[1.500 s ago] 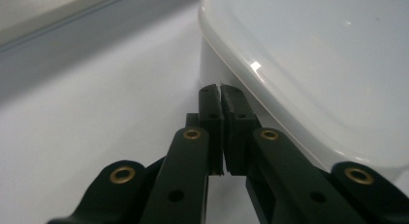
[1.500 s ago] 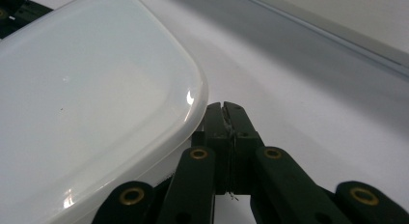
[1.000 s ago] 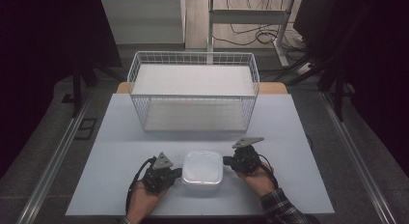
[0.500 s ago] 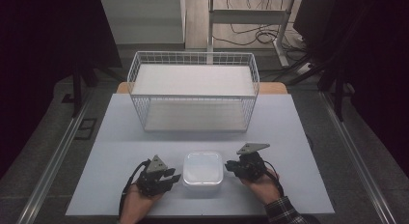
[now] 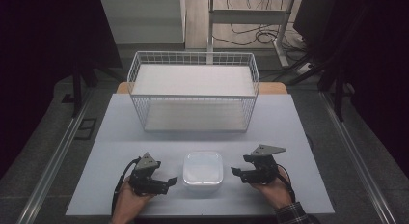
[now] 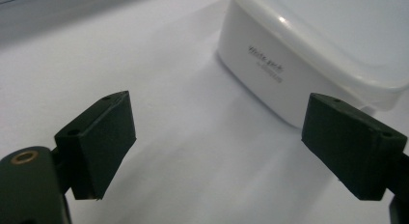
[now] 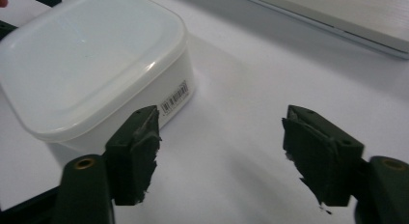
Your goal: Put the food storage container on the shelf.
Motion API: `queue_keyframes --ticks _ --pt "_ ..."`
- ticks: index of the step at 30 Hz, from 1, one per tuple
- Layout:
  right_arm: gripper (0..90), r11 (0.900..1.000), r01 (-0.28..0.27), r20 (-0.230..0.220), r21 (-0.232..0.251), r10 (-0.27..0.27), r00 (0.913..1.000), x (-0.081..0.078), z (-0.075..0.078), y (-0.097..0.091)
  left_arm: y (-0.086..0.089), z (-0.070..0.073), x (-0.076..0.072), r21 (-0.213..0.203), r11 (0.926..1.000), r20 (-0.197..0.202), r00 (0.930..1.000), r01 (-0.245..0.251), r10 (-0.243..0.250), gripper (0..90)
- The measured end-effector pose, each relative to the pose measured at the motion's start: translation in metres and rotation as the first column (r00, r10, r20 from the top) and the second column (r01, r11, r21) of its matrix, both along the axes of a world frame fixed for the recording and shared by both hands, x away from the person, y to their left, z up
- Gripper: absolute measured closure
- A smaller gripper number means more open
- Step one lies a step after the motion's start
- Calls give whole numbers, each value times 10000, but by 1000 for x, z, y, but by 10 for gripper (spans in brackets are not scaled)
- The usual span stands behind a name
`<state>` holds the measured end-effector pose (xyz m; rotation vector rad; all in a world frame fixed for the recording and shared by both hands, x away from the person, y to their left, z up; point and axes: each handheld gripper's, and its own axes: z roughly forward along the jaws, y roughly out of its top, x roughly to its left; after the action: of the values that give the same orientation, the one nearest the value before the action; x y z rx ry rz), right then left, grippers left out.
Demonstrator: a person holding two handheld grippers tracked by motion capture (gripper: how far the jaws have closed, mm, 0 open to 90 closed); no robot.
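White square lidded plastic container (image 5: 203, 168) on white table (image 5: 289, 132), near side of white wire basket (image 5: 193, 91); left gripper (image 5: 168, 180) just left of container, jaws just opening, released, nothing between; right gripper (image 5: 237, 172) just right, likewise.

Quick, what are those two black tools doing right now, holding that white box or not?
Left tool: open, jaws just opened, holding nothing, beside the white box.
Right tool: open, jaws just opened, holding nothing.

Left gripper (image 5: 170, 180), right gripper (image 5: 235, 172): jaws just opened wide, nothing between.
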<state>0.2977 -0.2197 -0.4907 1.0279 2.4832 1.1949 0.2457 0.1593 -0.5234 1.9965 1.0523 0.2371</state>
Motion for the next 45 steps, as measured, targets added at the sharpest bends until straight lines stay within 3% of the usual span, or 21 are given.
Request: queue_keyframes --ticks 7,20,29,37,41,44,45 --pt "205 9990 -272 215 365 264 9994 -5 8 1 2 11 -1 -365 9993 132 9999 5 0 58" --pt "161 9968 -736 244 306 729 9970 -13 16 20 -9 26 4 -991 9948 353 9992 237 -203 114" --pt "173 9934 -1005 259 546 992 9947 -13 17 37 -34 27 16 -773 9945 435 9968 704 -671 89" --pt "113 9909 -1232 -89 550 1238 9923 -10 7 50 -47 14 23 -700 9923 26 9948 1019 -1020 78" --pt "102 9907 -1285 -414 442 1303 9906 -7 1 53 -47 11 25 -1109 9867 -256 9921 1189 -1225 78" --pt "111 9885 -1344 -774 696 1397 9872 -5 -2 54 -46 9 24 -1485 9780 -435 9870 1467 -1546 111" --pt "155 9849 -1468 -1087 913 1564 9817 -4 -4 54 -47 9 22 -1513 9761 -405 9857 1558 -1636 147"
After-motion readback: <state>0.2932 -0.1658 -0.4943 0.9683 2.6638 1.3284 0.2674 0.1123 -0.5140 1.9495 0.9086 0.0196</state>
